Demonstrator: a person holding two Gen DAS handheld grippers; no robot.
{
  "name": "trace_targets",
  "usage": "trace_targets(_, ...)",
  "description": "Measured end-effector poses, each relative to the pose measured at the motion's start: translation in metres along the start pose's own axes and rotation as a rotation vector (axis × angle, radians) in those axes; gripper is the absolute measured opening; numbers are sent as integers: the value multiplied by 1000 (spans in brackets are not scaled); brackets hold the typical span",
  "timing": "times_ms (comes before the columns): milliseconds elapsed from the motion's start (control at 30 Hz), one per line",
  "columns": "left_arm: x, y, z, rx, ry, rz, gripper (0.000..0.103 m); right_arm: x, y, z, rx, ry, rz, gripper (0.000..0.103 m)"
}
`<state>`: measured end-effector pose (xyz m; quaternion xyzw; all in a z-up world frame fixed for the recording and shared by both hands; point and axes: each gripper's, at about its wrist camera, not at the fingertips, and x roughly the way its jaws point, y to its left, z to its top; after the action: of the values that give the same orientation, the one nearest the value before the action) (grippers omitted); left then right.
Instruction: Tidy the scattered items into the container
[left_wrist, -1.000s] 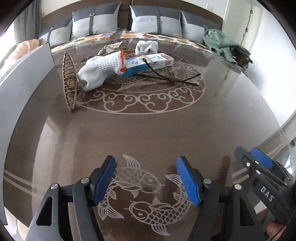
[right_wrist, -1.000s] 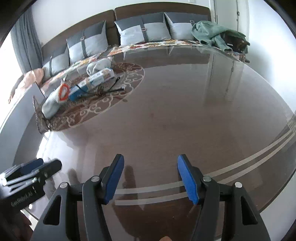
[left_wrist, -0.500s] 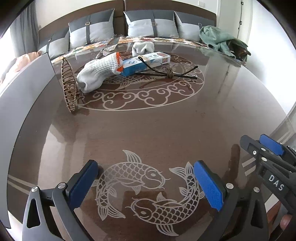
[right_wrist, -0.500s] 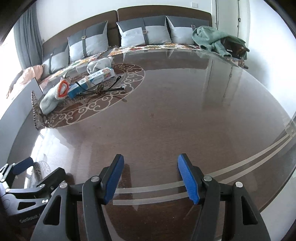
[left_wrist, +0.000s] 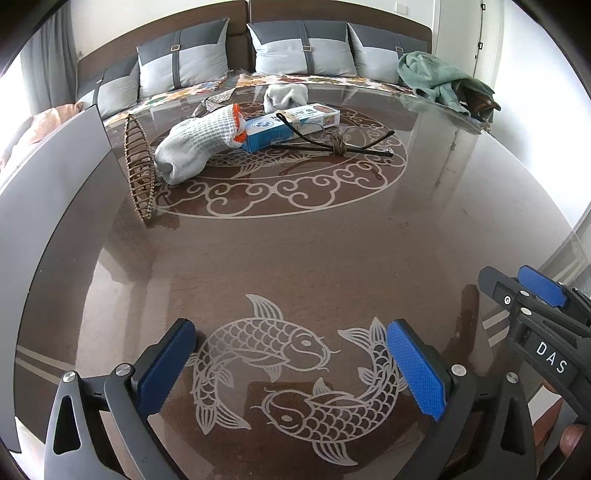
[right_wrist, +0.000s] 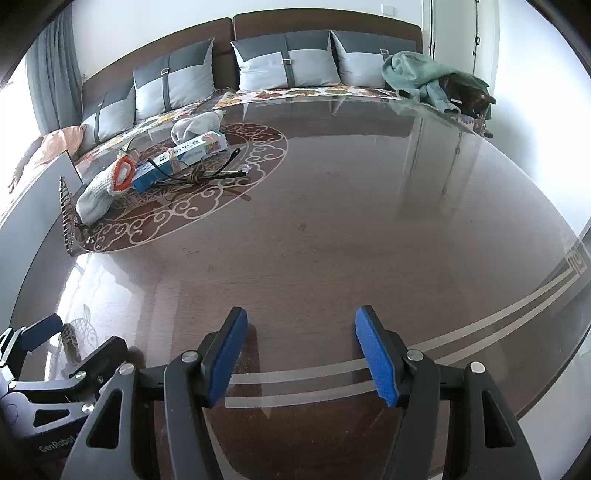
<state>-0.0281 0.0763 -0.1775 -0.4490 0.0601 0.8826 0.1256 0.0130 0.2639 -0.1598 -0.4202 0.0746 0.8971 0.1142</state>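
From where I sit, both tools hang low over the near edge of the glass-topped table (left_wrist: 295, 251), well apart from the clutter, which suggests I am lined up for a first reach rather than mid-grab.

Working left to right in the left wrist view: a grey panel (left_wrist: 48, 206) stands at the table's left edge. Beside it sits one woven basket (left_wrist: 139, 166), tipped on its side with its opening facing the pile. I take it for the container, and it may need righting before it will hold anything. Touching it is one knitted work glove (left_wrist: 195, 142) with an orange cuff, which lies partly across one blue and white carton (left_wrist: 291, 125). One black cable (left_wrist: 332, 142), bundled with a tie, drapes over the carton and trails onto the glass. Behind the carton lies one pale rolled cloth (left_wrist: 285, 96), possibly a second glove; I cannot tell. So four loose items, none in the basket yet.

My left gripper (left_wrist: 291, 365) is spread to its widest, with nothing between its blue pads but the etched fish in the glass. My right gripper (right_wrist: 301, 356) is also parted, somewhat narrower, and empty.

Far right, one green towel (left_wrist: 436, 75) sits heaped on the sofa (left_wrist: 303, 79) past the table, alongside several grey cushions.
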Motion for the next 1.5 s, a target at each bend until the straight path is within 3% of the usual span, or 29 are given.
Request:
trace_targets(1233,0,-2,5,-1,3,3,103,-1,2,-1,-26,3,-29,63)
trace_targets(1500,-1,2,7,21,50,-17,103,0,2,-1,-30,3,-28,63)
